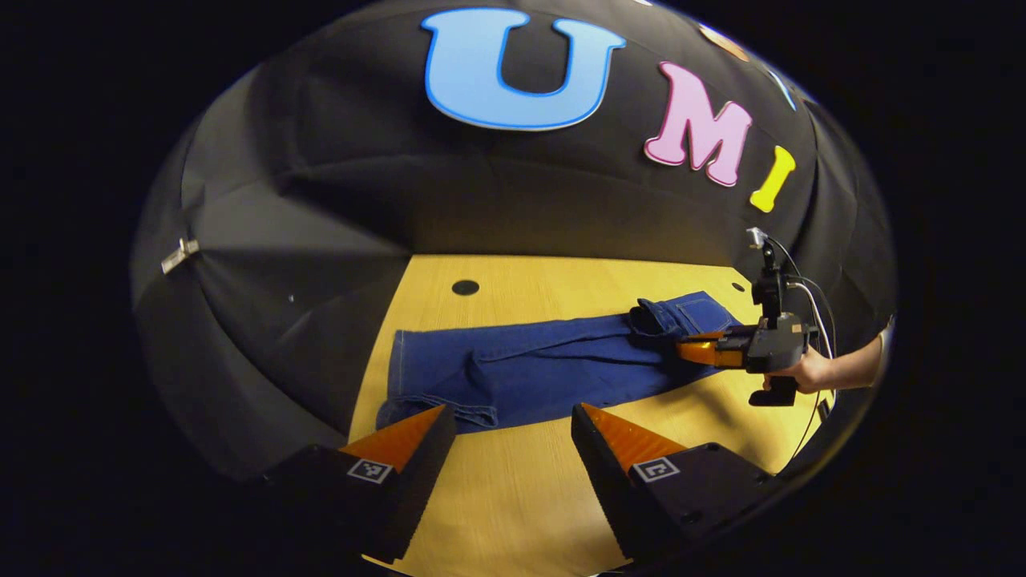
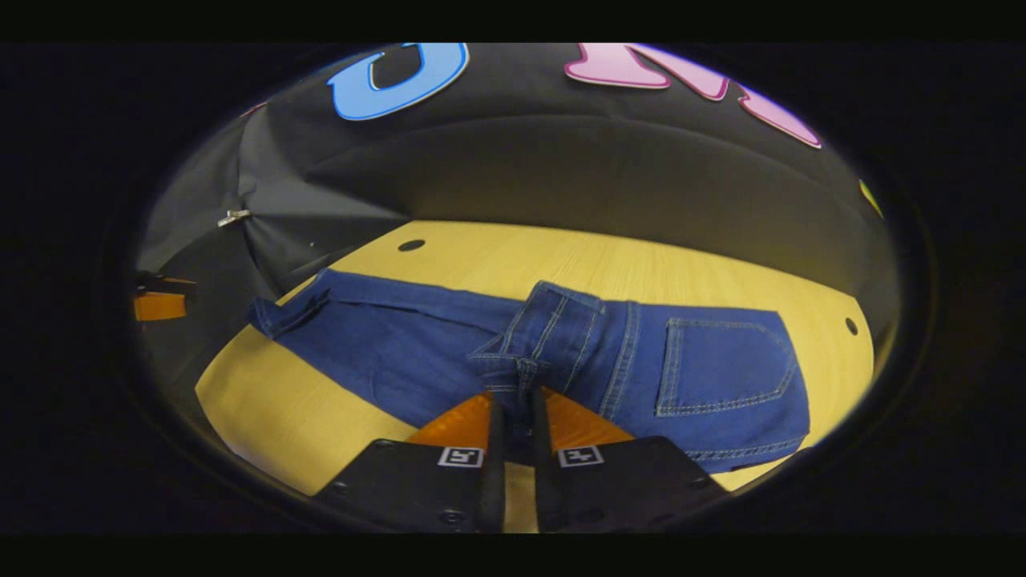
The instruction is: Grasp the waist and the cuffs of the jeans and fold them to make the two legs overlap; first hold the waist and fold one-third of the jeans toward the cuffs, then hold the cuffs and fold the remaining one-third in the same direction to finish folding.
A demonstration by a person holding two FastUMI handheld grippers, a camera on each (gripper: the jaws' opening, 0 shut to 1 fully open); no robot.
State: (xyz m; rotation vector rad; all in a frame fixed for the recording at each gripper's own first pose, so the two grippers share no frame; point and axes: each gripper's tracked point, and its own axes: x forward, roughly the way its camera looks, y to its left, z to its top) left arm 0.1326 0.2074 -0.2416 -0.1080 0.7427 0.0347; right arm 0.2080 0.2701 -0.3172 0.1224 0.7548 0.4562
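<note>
Surface (image 1: 545,497), yellow wood-grain, carries everything, and its near edge is cut off behind the fingers in both views. A dark round hole (image 1: 465,287) sits near its far edge, seen too in the right gripper view along with a second hole (image 2: 851,326) at the right.

Jeans (image 1: 529,369) lie flat across the surface, cuffs toward the left and waist toward the right in the left gripper view. The cuffs (image 1: 437,413) are rumpled at the near left corner. In the right gripper view the waist (image 2: 553,328) is bunched and lifted into a fold, with a back pocket (image 2: 725,365) lying flat beside it.

Right gripper (image 2: 513,413) has its orange fingers closed tight on the waist fabric; the denim between them is mostly hidden. In the left gripper view it reaches in from the right, held by a hand (image 1: 809,373) whose arm is cut off at the edge.

Left gripper (image 1: 513,421) hovers with fingers spread wide, holding nothing, just short of the cuffs.
</note>
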